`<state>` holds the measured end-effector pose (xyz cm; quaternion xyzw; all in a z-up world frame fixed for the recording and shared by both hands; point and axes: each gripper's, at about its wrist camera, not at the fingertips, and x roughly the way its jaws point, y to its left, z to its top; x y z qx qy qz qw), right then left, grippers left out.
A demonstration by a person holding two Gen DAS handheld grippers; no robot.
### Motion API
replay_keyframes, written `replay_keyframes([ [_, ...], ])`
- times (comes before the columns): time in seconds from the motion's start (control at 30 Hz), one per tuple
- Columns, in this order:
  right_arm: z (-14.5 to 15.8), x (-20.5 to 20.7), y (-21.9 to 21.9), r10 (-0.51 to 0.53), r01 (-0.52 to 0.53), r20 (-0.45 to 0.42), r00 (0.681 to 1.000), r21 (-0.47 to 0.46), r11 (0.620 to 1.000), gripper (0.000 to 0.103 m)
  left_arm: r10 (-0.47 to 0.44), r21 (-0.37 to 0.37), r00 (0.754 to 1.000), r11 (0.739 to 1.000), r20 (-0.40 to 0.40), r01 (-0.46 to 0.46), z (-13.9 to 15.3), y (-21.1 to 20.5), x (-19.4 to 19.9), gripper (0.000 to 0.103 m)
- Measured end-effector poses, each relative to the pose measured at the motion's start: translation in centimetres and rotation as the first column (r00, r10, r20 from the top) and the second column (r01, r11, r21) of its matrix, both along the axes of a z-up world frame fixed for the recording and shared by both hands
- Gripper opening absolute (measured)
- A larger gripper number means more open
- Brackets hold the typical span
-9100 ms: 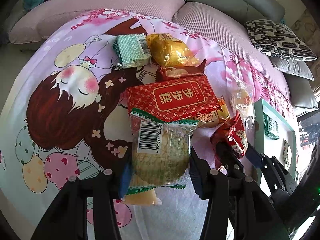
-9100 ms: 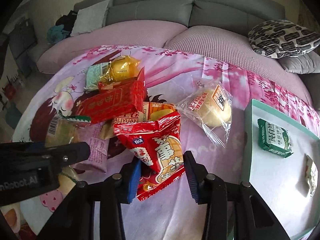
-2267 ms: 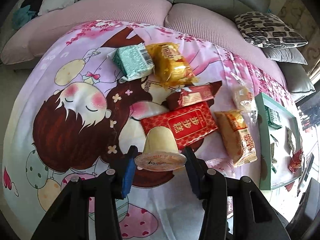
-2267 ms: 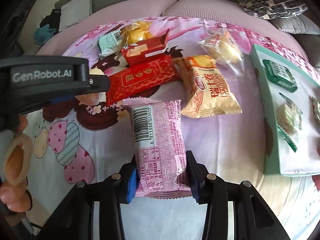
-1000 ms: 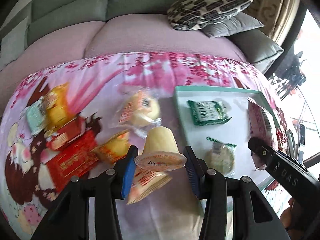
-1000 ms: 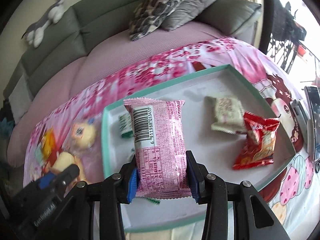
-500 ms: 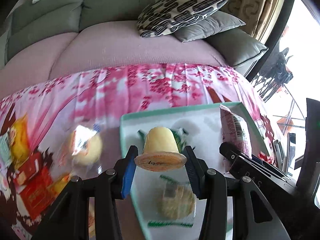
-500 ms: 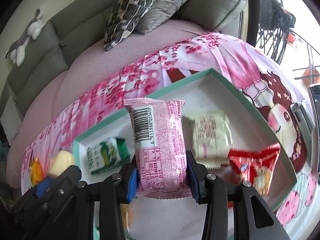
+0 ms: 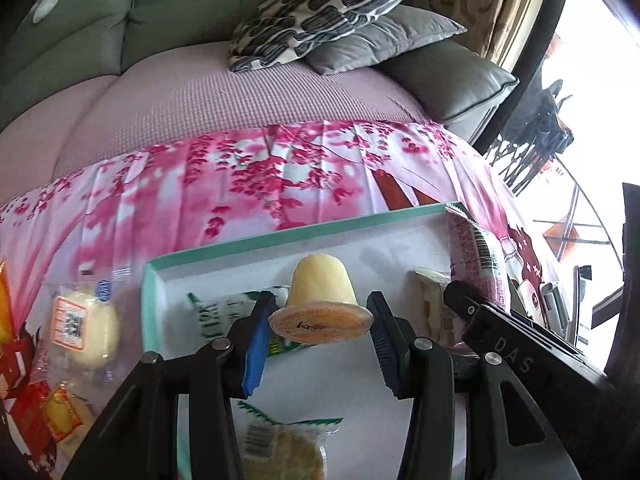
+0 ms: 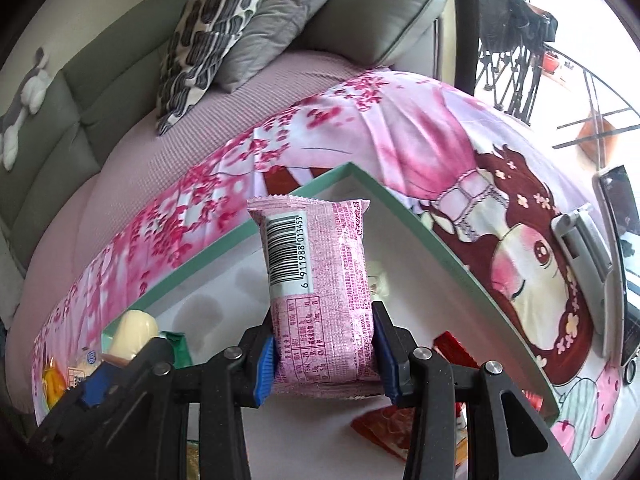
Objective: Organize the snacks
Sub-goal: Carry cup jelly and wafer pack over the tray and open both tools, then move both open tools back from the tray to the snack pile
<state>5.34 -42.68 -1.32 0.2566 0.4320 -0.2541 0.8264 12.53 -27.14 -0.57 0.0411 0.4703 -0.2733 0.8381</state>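
Both loads over the tray [image 9: 168,268], risk ahead!
Left gripper [image 9: 318,330] jaws pinch the jelly cup [image 9: 320,300] (only its rim); right gripper [image 10: 323,354] jaws squeeze the pink packet [image 10: 320,280]; an early release could tip the cup onto the snacks below.

Yellow jelly cup [image 9: 322,302] and pink snack packet [image 10: 320,292] (barcode showing) are both held above the green-rimmed tray [image 9: 248,242].

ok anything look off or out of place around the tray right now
Nothing spilled or damaged. The jelly cup lies on its side in the left tool, and the pink packet in the right tool, both over the green tray. Several snacks lie outside it on the cloth.
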Motion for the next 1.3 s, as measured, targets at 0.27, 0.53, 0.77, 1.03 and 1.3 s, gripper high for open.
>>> replay_keyframes([
  [0.27, 0.4, -0.7, -0.6, -0.012, 0.012, 0.003, 1.000, 0.005, 1.000, 0.049, 0.005, 0.013, 1.000, 1.000, 0.006, -0.006, 0.4, 0.2, 0.0, 0.072],
  [0.53, 1.9, -0.5, 1.2, 0.044, -0.044, -0.009, 0.999, -0.045, 0.998, 0.074, 0.070, 0.052, 0.998, 0.996, -0.005, -0.070, 2.5, 2.3, -0.1, 0.075],
  [0.77, 2.7, -0.3, 3.8, 0.110, -0.110, -0.003, 0.994, -0.080, 0.991, 0.089, 0.171, 0.094, 0.985, 0.981, -0.012, -0.169, 3.3, 5.5, 0.1, 0.083],
  [1.03, 2.5, -1.4, 6.9, 0.170, -0.169, -0.002, 0.985, -0.085, 0.982, 0.100, 0.279, 0.136, 0.960, 0.952, -0.013, -0.275, 2.7, 10.6, -0.1, 0.083],
  [1.3, 2.7, -2.5, 10.1, 0.213, -0.211, 0.019, 0.977, -0.089, 0.973, 0.100, 0.326, 0.176, 0.945, 0.931, -0.018, -0.318, 1.8, 15.8, -1.7, 0.083],
])
